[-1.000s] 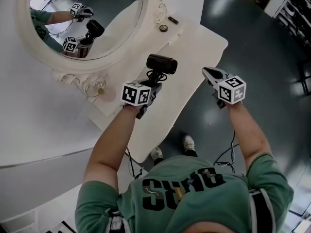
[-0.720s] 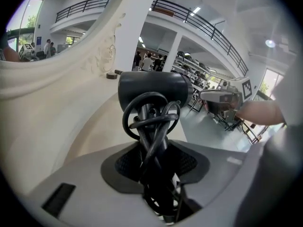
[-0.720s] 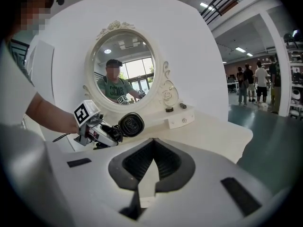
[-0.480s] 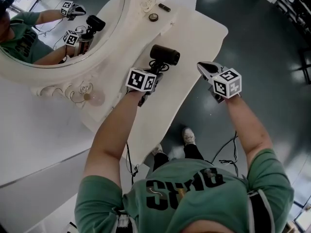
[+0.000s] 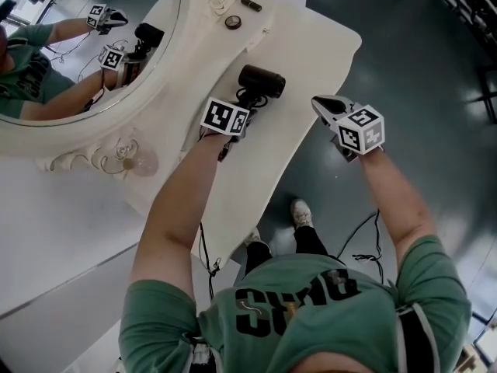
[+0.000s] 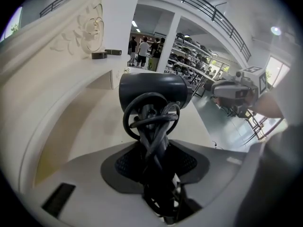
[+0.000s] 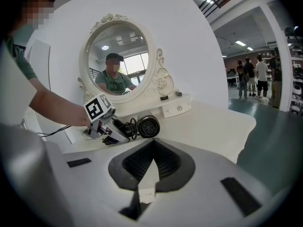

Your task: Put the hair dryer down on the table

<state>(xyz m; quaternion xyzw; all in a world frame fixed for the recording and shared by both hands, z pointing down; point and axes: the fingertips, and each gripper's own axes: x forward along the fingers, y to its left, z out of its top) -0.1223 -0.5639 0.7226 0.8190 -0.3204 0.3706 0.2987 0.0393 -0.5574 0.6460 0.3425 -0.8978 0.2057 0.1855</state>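
Observation:
A black hair dryer [image 5: 262, 81] with its cord wound round the handle hangs low over the white dressing table [image 5: 311, 49]. My left gripper [image 5: 247, 103] is shut on that handle. In the left gripper view the dryer's barrel [image 6: 154, 91] lies crosswise above the jaws, and the handle and cord fill the gap of the left gripper [image 6: 154, 148]. My right gripper [image 5: 322, 103] is held off the table's right edge, over the floor, its jaws together and holding nothing. From the right gripper [image 7: 152, 143] I see the dryer [image 7: 147, 126] close to the tabletop; whether it touches is unclear.
An oval mirror in an ornate white frame [image 5: 186, 45] stands at the table's left. A small round thing [image 5: 233, 22] and a dark stick-shaped thing [image 5: 251, 5] lie on the shelf at the back. Dark floor [image 5: 419, 61] lies to the right, with a cable [image 5: 361, 243] on it.
The head view has swung, so the mirror and table sit further left and up. My left gripper keeps its hold on the dryer. The right gripper stays beside the table's edge.

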